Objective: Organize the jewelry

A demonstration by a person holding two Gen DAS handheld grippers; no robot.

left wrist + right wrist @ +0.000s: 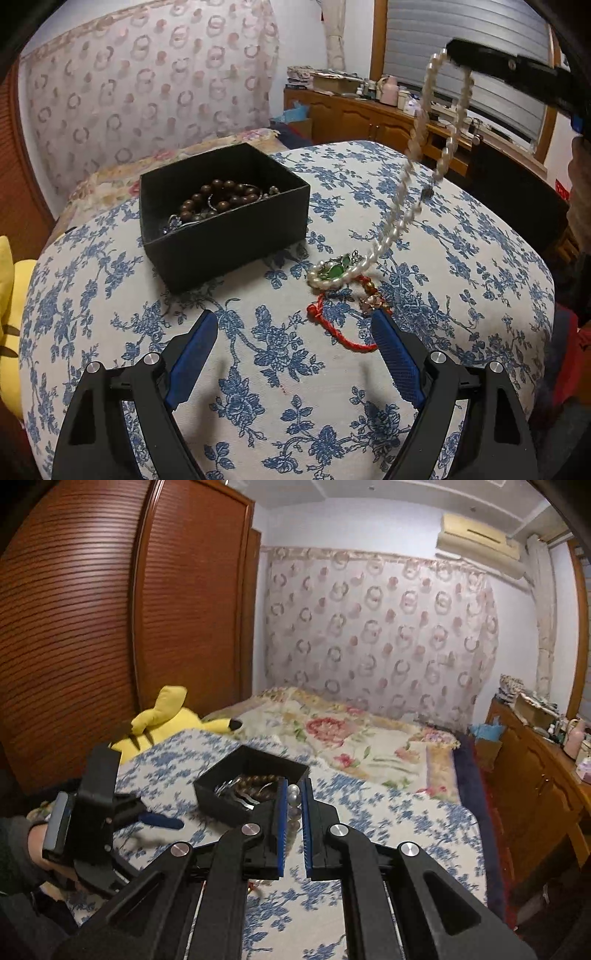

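Note:
A black open box [221, 218] sits on the blue-flowered cushion [288, 369] and holds brown wooden beads [221, 197] and silver pieces. My right gripper [452, 50] is shut on a white pearl necklace [417, 147], which hangs from it down to a pile on the cushion. The pile has a green stone piece [334, 267] and a red cord bracelet [343, 325]. In the right wrist view the pearls [293, 799] sit pinched at my right gripper [293, 794], beside the box [251, 786]. My left gripper [291, 325] is open and empty just in front of the pile; it also shows in the right wrist view [162, 821].
A yellow plush toy [166, 720] lies at the cushion's left edge beside a wooden wardrobe [110, 627]. A flowered bedspread [351, 738] lies behind. A wooden sideboard [369, 114] with clutter stands along the right wall.

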